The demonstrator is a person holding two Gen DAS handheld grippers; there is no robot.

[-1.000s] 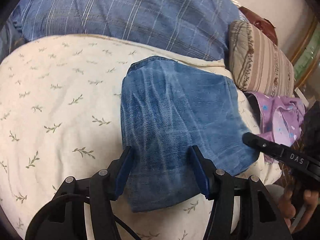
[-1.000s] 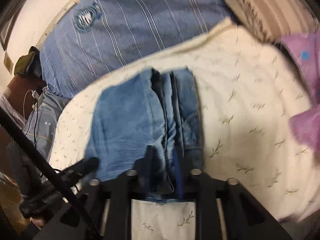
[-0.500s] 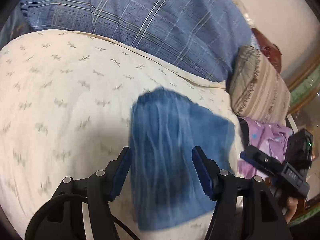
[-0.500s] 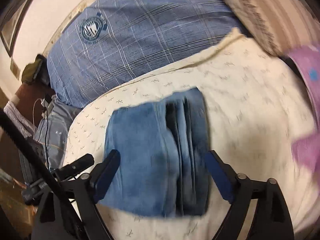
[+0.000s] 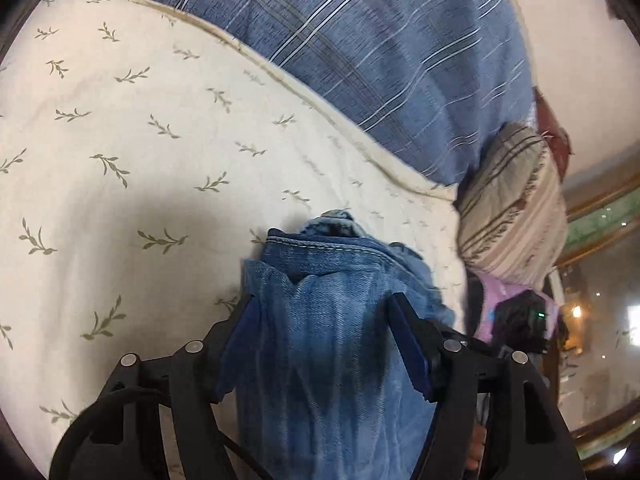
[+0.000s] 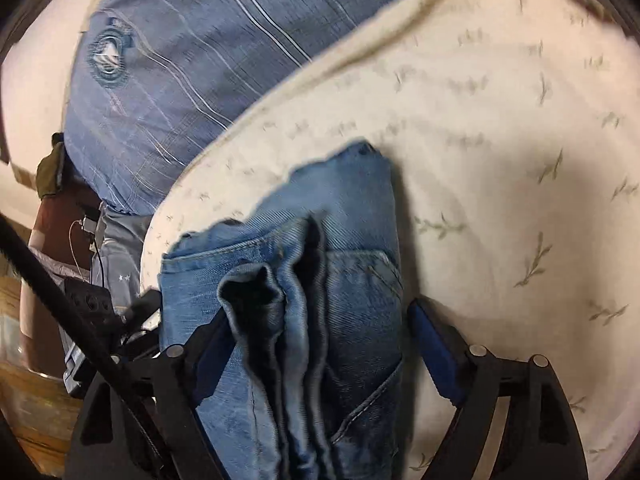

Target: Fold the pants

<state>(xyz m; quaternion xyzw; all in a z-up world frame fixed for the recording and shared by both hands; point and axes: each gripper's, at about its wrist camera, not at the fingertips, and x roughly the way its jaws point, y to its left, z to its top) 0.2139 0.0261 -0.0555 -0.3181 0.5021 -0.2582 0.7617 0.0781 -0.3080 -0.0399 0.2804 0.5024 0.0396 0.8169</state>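
Observation:
The folded blue jeans [image 5: 328,360] lie as a thick bundle on the cream leaf-print bedsheet [image 5: 120,140]. My left gripper [image 5: 322,300] straddles one end, its jaws closing slightly. Denim fills the gap and touches both blue pads, but I see no clear squeeze. From the other end, my right gripper [image 6: 320,310] straddles the stacked edges of the jeans [image 6: 352,208], its jaws closing. Its left pad lies against the denim. The right pad [image 6: 436,344] stands clear, with bedsheet [image 6: 500,160] showing in the gap.
A big blue striped pillow [image 5: 380,40] lies behind the sheet. A beige striped pillow [image 5: 516,200] and a purple garment [image 5: 496,296] sit at the right edge of the bed. Cables and dark clutter [image 6: 88,248] lie beside the bed in the right wrist view.
Both grippers came down and in until the bundle sits between their fingers. The right gripper was shut on the denim layers, let go and opened wide, and now straddles them.

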